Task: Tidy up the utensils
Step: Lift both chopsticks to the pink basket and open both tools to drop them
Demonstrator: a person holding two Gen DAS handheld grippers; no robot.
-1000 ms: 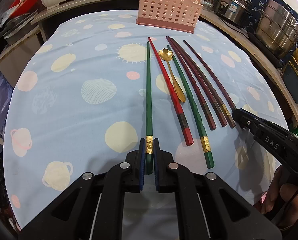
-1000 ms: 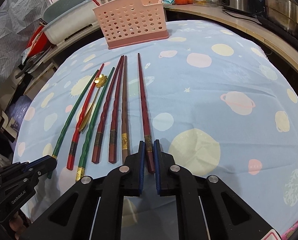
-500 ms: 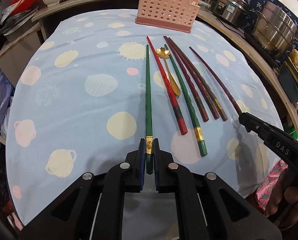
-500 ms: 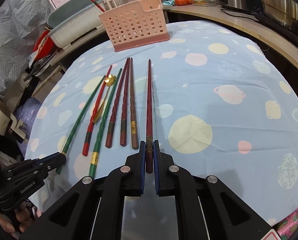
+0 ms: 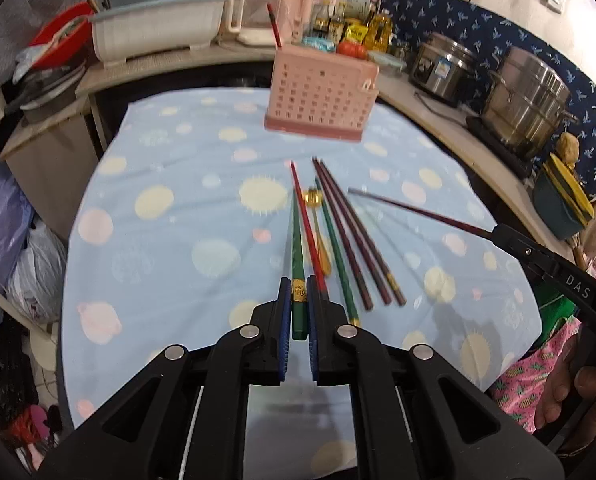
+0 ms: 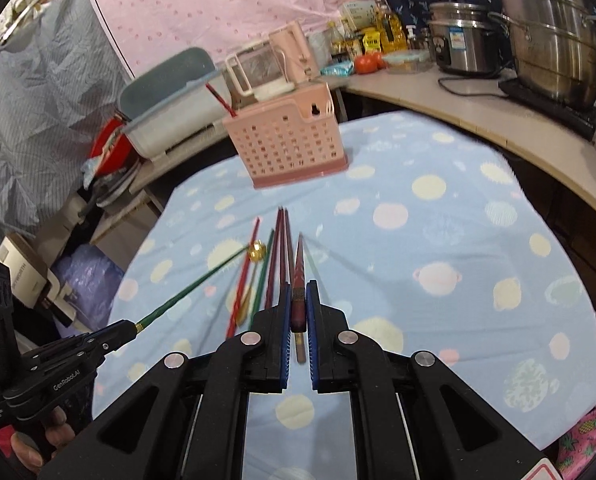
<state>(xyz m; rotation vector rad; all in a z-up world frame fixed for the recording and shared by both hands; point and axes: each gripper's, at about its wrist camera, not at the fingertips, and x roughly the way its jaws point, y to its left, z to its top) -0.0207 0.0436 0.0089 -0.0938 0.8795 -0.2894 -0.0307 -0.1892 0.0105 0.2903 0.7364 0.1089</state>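
Note:
My left gripper (image 5: 296, 300) is shut on a green chopstick (image 5: 297, 248) and holds it raised above the table; it also shows in the right wrist view (image 6: 194, 286). My right gripper (image 6: 298, 300) is shut on a dark red chopstick (image 6: 299, 272), also lifted; it shows in the left wrist view (image 5: 417, 212). On the blue cloth lie a red chopstick (image 5: 305, 220), a gold spoon (image 5: 317, 224), another green chopstick (image 5: 335, 252) and three dark red chopsticks (image 5: 357, 244). The pink utensil basket (image 5: 321, 96) stands at the far edge, with one red chopstick (image 5: 274, 26) in it.
The blue planet-print tablecloth (image 5: 158, 240) covers the table. Behind it a counter holds a dish tub (image 5: 154, 36), bottles and steel pots (image 5: 525, 100). Bags (image 5: 14, 248) sit on the floor at the left.
Both grippers have lifted their chopsticks off the table and tilted up, so the basket and counter now sit lower in view. The other utensils have not moved.

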